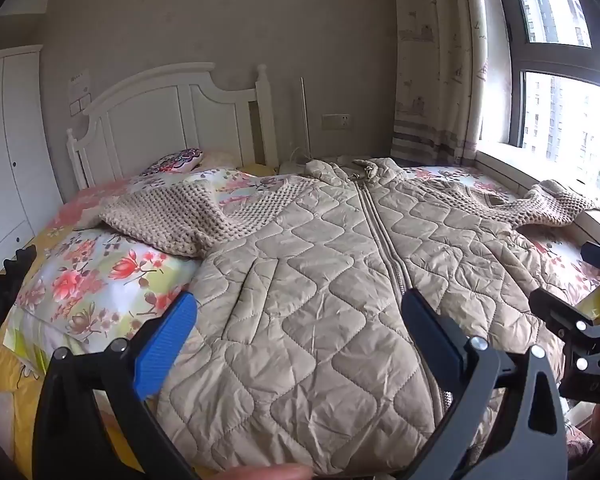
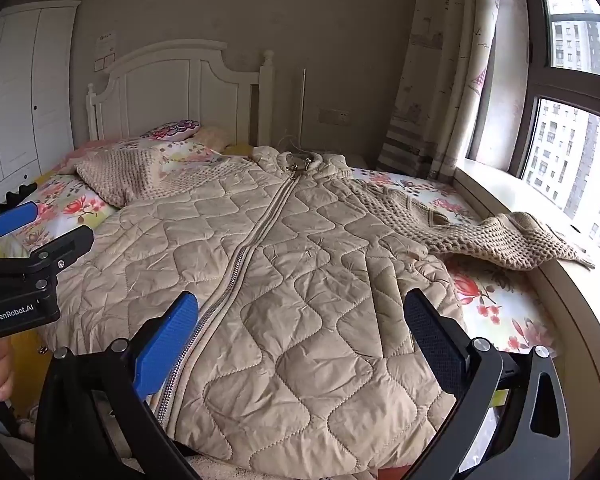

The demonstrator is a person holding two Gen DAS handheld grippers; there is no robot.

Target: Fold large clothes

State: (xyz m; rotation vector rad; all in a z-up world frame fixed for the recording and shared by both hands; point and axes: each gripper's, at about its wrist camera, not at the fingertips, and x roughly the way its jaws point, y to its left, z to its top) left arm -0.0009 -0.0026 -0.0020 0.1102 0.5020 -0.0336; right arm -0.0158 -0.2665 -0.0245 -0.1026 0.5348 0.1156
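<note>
A beige quilted jacket (image 1: 320, 280) lies flat and zipped on the bed, collar toward the headboard; it also shows in the right wrist view (image 2: 300, 280). Its knit left sleeve (image 1: 172, 216) lies across the pillow and its right sleeve (image 2: 500, 240) reaches onto the windowsill. My left gripper (image 1: 300, 332) is open, hovering over the jacket's lower left half near the hem. My right gripper (image 2: 304, 332) is open over the lower right half, beside the zipper (image 2: 236, 264). Each gripper shows at the edge of the other's view.
The bed has a floral cover (image 1: 100, 276) and a white headboard (image 1: 172, 120). A patterned cushion (image 2: 176, 130) lies by the headboard. A windowsill (image 2: 540, 216) and curtain (image 2: 440, 80) run along the right. A white wardrobe (image 2: 24, 92) stands at left.
</note>
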